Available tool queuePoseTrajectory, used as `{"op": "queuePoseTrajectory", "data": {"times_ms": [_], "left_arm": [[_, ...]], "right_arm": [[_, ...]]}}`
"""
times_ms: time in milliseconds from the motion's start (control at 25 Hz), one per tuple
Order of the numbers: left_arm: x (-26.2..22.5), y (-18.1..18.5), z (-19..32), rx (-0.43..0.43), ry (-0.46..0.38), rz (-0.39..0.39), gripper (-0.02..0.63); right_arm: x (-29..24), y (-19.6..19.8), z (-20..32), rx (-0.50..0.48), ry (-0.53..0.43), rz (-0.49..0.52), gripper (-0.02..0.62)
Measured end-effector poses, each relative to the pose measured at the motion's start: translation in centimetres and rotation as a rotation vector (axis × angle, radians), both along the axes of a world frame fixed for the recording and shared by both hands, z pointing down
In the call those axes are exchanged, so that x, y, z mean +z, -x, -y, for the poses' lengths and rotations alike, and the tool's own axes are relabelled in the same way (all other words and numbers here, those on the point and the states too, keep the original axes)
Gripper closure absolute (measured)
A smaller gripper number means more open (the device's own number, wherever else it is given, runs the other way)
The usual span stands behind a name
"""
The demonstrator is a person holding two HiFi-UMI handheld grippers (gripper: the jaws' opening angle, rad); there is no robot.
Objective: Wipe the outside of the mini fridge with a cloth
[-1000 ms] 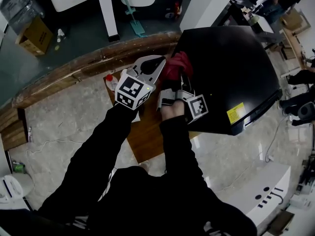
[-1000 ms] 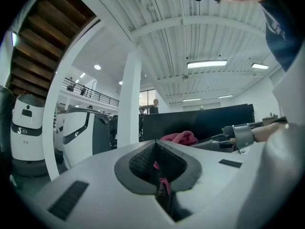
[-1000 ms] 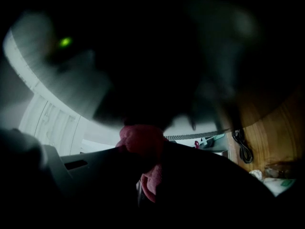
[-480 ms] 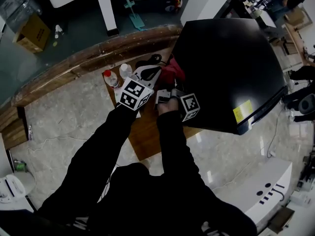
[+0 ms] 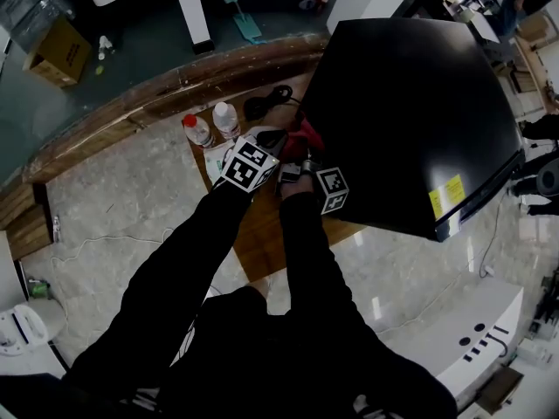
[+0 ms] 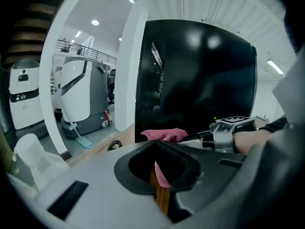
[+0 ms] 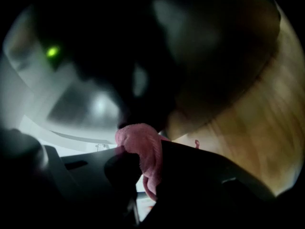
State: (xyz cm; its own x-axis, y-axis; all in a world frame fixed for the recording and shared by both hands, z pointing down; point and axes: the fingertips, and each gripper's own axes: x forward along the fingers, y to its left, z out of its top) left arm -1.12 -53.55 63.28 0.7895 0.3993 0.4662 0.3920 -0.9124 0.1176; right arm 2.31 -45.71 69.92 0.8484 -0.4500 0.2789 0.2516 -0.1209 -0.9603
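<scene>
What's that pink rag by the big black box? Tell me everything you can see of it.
The cloth is pinkish-red, soft and fuzzy like towelling, and bunched into a crumpled wad. The right claw is shut on it, with a fold bulging above the jaws and a thin tail hanging below. It is held low beside the black mini fridge, over the wooden table. Whether it touches the fridge wall is unclear.

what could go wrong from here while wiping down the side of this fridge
1. The cloth is only a small bunch in the right gripper, so its hard jaws might scrape the mini fridge.
2. The left gripper hangs near two bottles; a sideways swing could tip them.
3. The coiled cable beside the fridge could snag the cloth.
</scene>
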Motion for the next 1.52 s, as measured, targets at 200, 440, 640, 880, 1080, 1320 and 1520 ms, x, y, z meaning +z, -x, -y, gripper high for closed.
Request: {"op": "queuePoseTrajectory", "data": {"times_ms": [200, 440, 640, 880, 1080, 1320, 1520], "left_arm": [[-0.2, 0.5, 0.1, -0.008, -0.008, -0.020, 0.600], [-4.6, 4.7, -1.6, -0.014, 0.035, -0.052, 0.600], [-11.9, 9.5, -5.0, -0.032, 0.109, -0.150, 0.600], [-19.1, 17.9, -11.0, 0.003, 0.147, -0.246, 0.600], [-23.5, 23.4, -17.0, 0.038, 0.171, -0.308, 0.601], [-26.1, 27.1, -23.8, 0.066, 0.184, -0.355, 0.600], [-26.9, 28.2, -27.6, 0.091, 0.200, -0.361, 0.600]], "right_arm": [[2.5, 0.3, 0.0, -0.066, 0.082, 0.006, 0.557], [-3.9, 4.0, 0.6, -0.278, 0.161, -0.176, 0.558], [-12.5, 9.8, -1.4, -0.465, 0.245, -0.371, 0.558], [-22.8, 18.6, -7.8, -0.670, 0.454, -0.728, 0.561], [-29.4, 24.1, -14.9, -0.733, 0.601, -0.971, 0.561], [-33.0, 27.9, -22.0, -0.717, 0.689, -1.086, 0.560], [-33.8, 29.5, -25.0, -0.733, 0.740, -1.125, 0.560]]}}
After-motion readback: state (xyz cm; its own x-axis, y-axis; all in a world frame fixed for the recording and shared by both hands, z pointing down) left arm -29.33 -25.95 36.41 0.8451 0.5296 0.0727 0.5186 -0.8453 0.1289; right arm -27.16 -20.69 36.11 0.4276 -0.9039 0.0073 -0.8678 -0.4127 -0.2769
